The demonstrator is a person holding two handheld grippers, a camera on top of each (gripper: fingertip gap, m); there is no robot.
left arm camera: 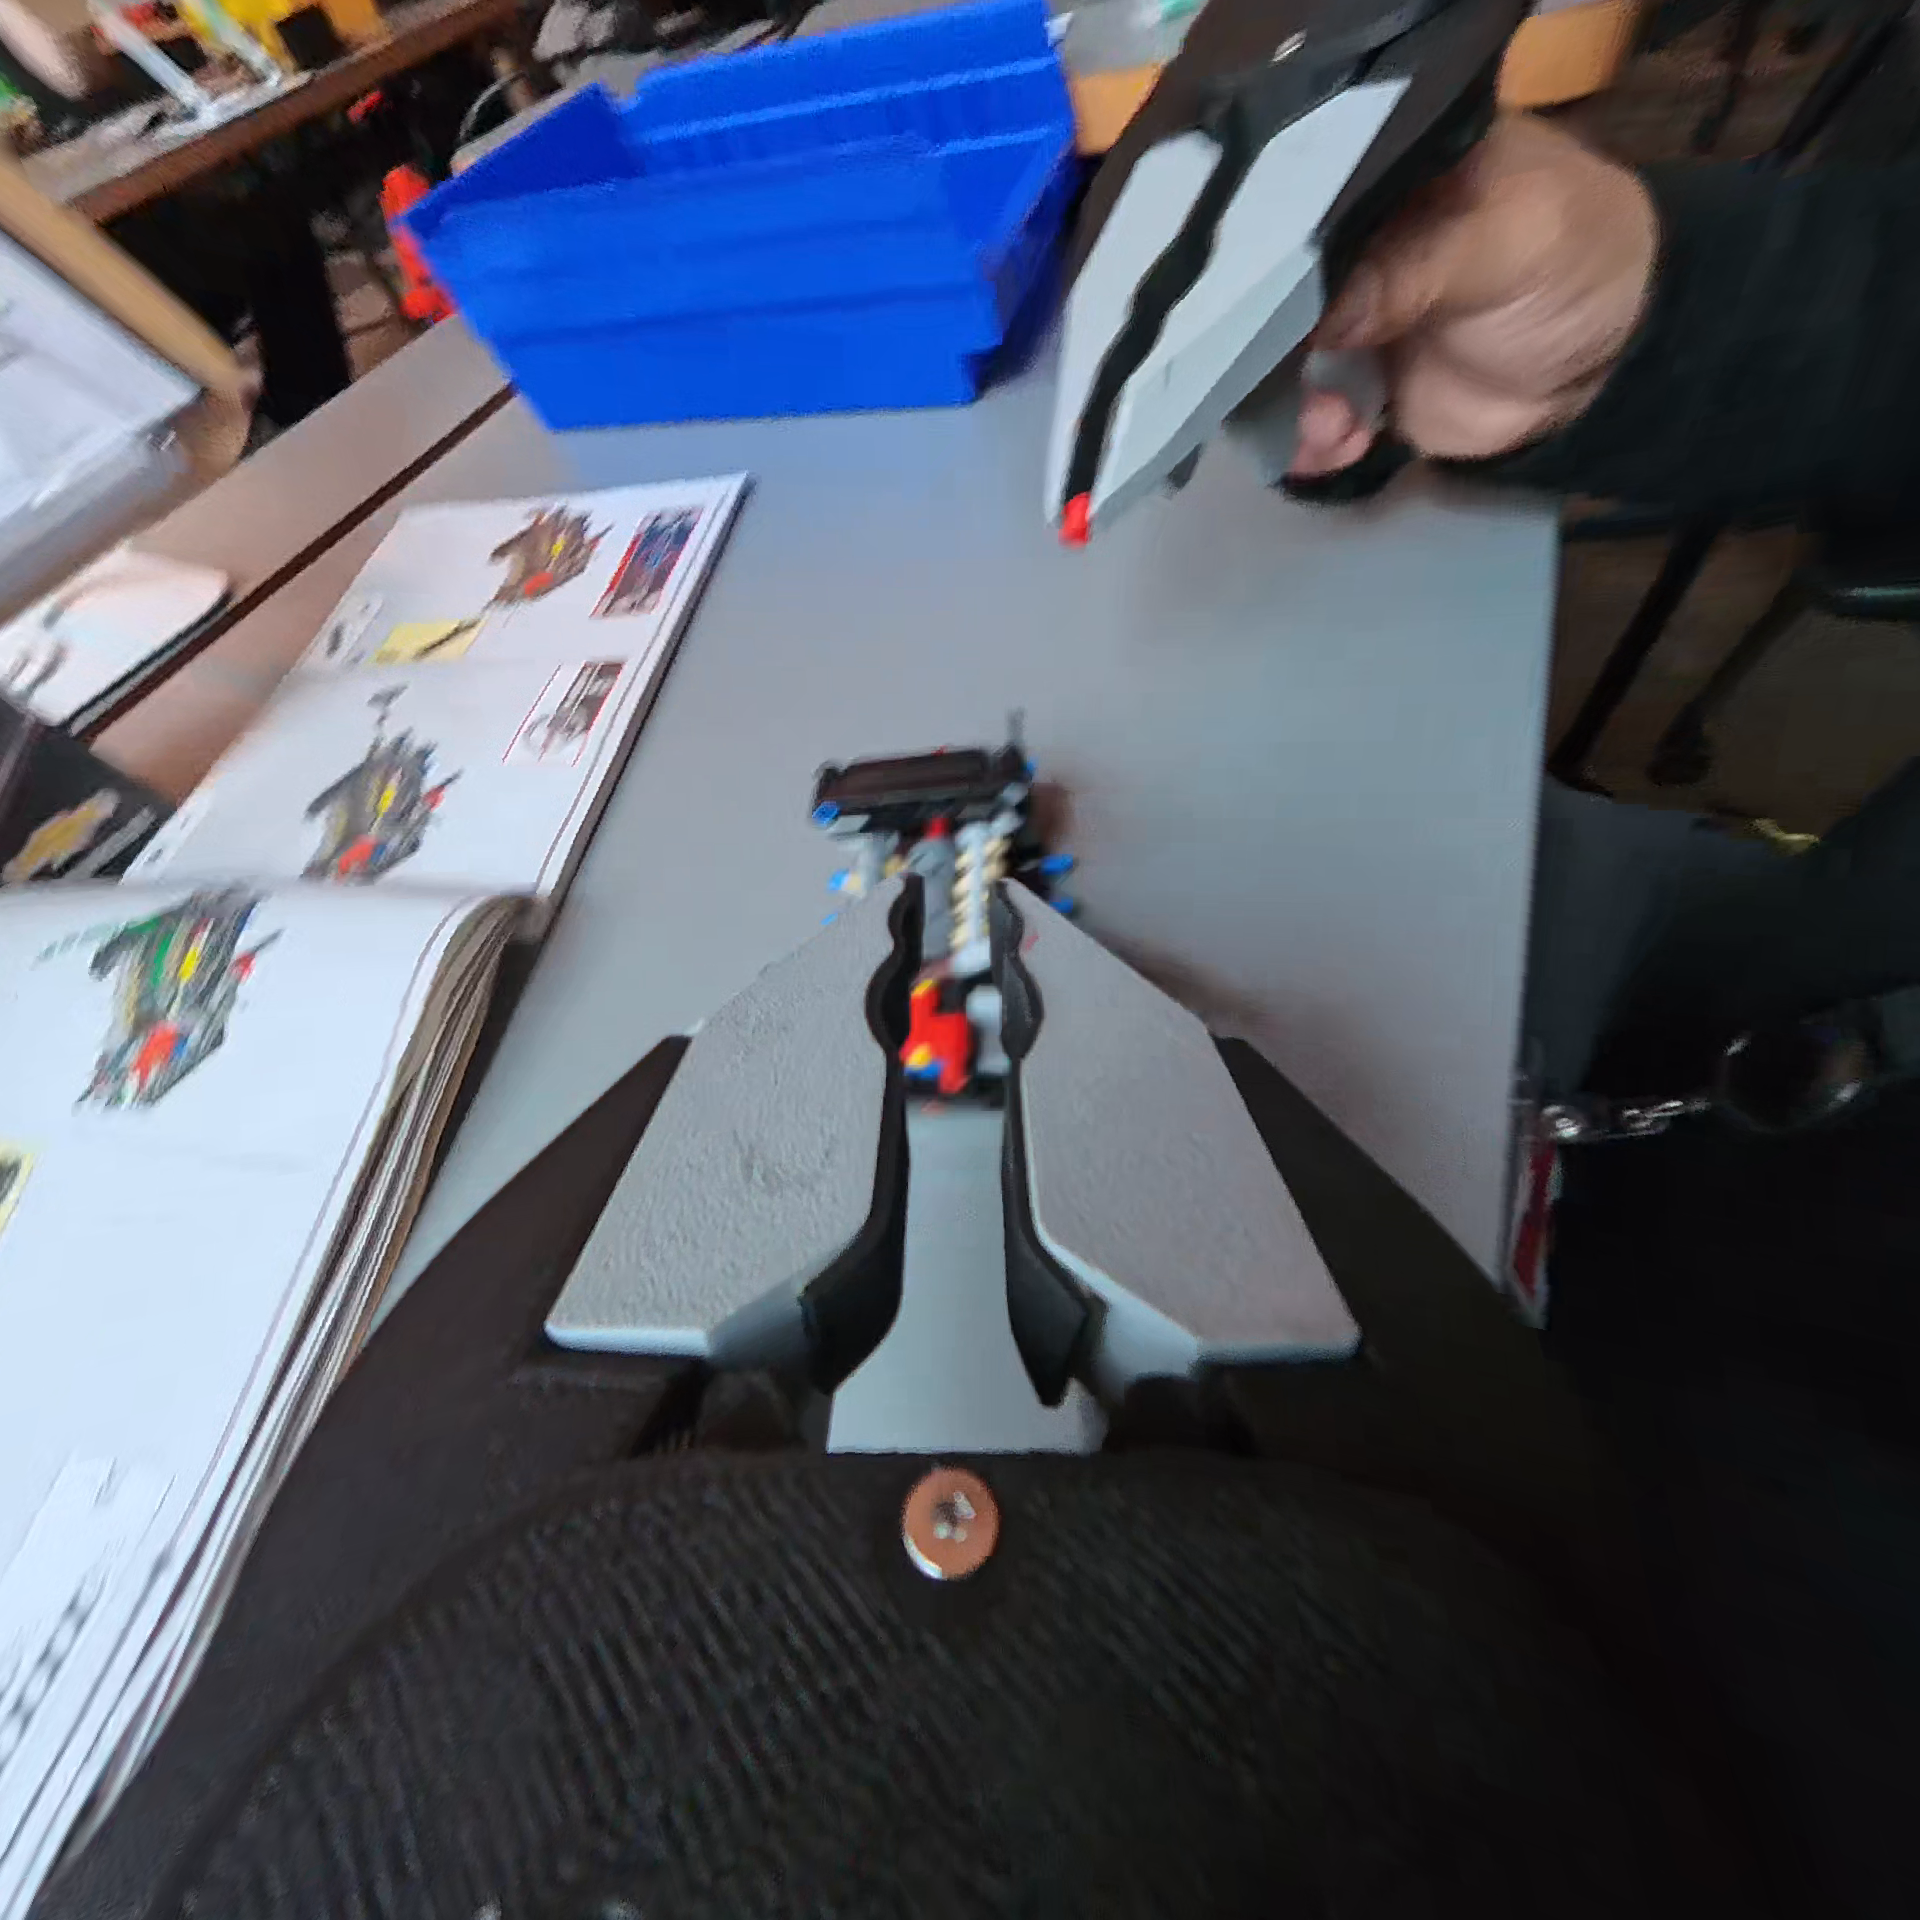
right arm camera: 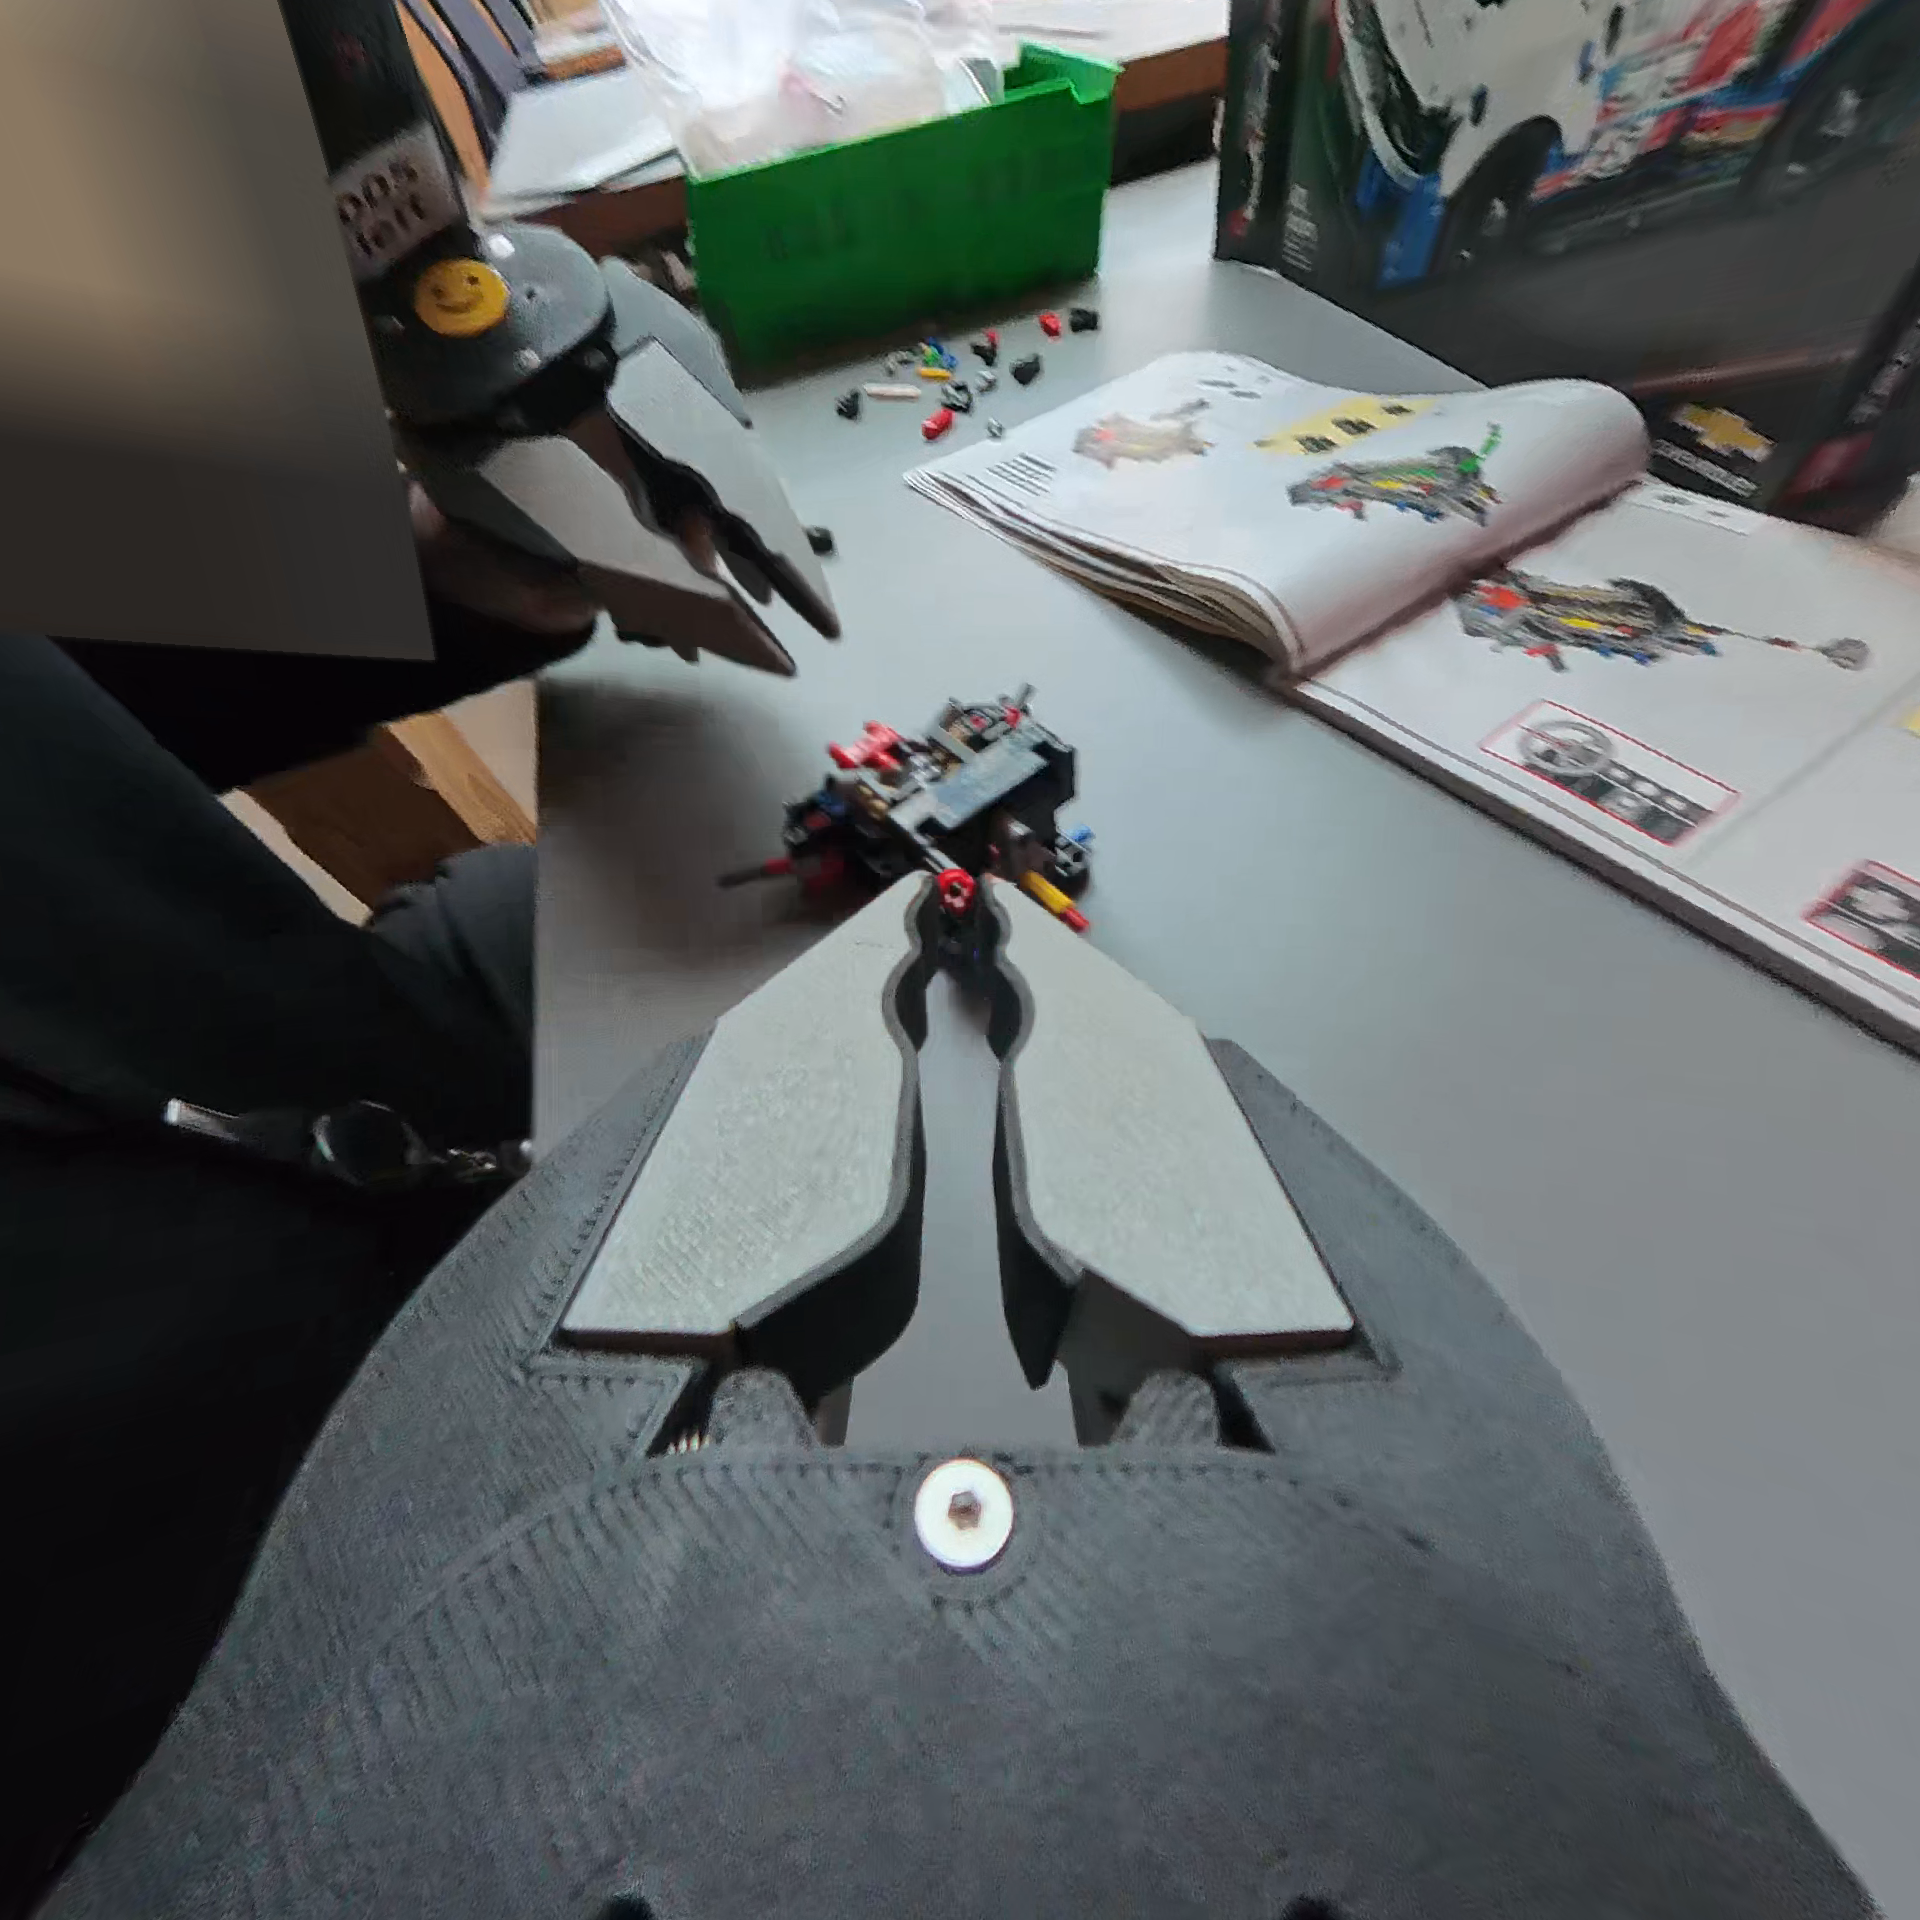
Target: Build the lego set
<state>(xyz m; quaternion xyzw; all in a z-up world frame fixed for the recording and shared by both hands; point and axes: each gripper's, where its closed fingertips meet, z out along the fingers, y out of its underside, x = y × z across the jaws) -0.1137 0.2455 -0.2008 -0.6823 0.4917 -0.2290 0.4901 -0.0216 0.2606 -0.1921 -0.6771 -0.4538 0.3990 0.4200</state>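
Lego chassis (right arm camera: pixel 940 795) at table (right arm camera: pixel 1351 1039) centre, partly built, light but fragile; safest held by the black frame, not by thin pins. Right gripper (right arm camera: pixel 956 914) almost closed, pinching a small red piece (right arm camera: pixel 955 886) just short of the model. Left gripper (left arm camera: pixel 956 935) open a little, holding nothing, above the chassis; contact impossible to tell. At 2 o'clock in the right wrist view, open instruction book (right arm camera: pixel 1403 540). At 12 o'clock, loose parts (right arm camera: pixel 956 374), then green bin (right arm camera: pixel 894 239). Small connectors blurred; blue bins (left arm camera: pixel 769 239) far in the left wrist view.
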